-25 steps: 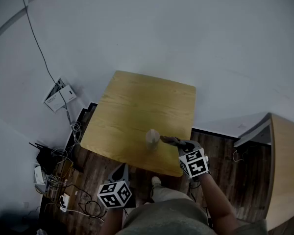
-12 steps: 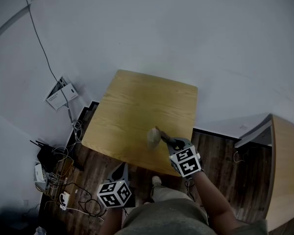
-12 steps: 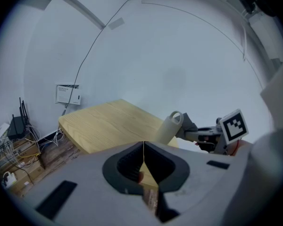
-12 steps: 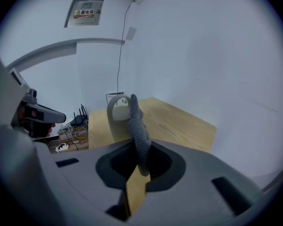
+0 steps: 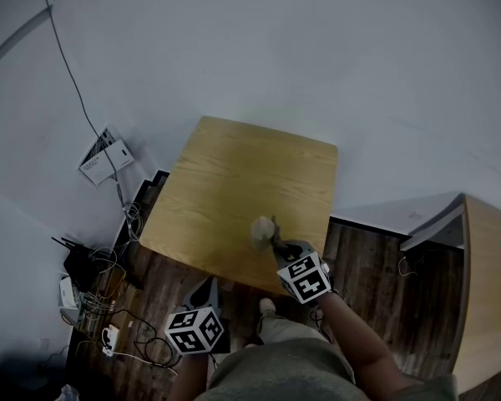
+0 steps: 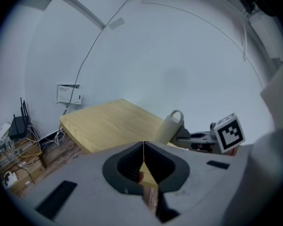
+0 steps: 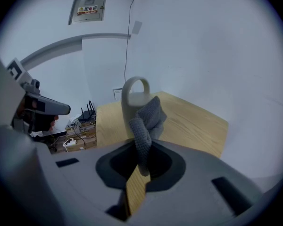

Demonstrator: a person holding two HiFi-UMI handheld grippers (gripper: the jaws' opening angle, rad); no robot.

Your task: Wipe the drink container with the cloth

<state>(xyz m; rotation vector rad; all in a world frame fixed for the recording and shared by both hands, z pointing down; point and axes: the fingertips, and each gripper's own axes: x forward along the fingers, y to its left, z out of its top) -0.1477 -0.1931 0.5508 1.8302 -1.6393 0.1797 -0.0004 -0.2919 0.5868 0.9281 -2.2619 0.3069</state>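
Bottle [image 5: 260, 233] stands on the worktop [image 5: 234, 174], near its close edge, approx 5 o'clock from the worktop's middle. Right tongs [image 7: 141, 164] are clamped on one end of the cloth [image 7: 147, 121]. The rest flops up in front of the bottle, at the bottle's 4 o'clock in head view. Looks like it touches the bottle's side, but can't be sure. Left tongs [image 6: 143, 159] are closed tight w/ nothing in them. They're down at 7 o'clock in head view, off the worktop & well apart from the bottle.

Handling: bottle is tall & thin w/ a loop [image 7: 136, 79] on top. Prob. light plastic & smooth, so a bit slippy. Nothing holds it, so a hard push w/ the cloth could tip it or slide it off the close edge. Best spot to hold: round the middle of the body, or by the loop. Cloth is soft, knitted & floppy. It should bend round the bottle easy. Go gentle.

Hard to see: head view is dark, & bottle & cloth are tiny there. In right gripper view the tongs' body hides the bottle's btm. Can't tell if there's drink inside or if a lid is on tight. Head view shows only the left tongs' cube [image 5: 195, 331], not the jaws.
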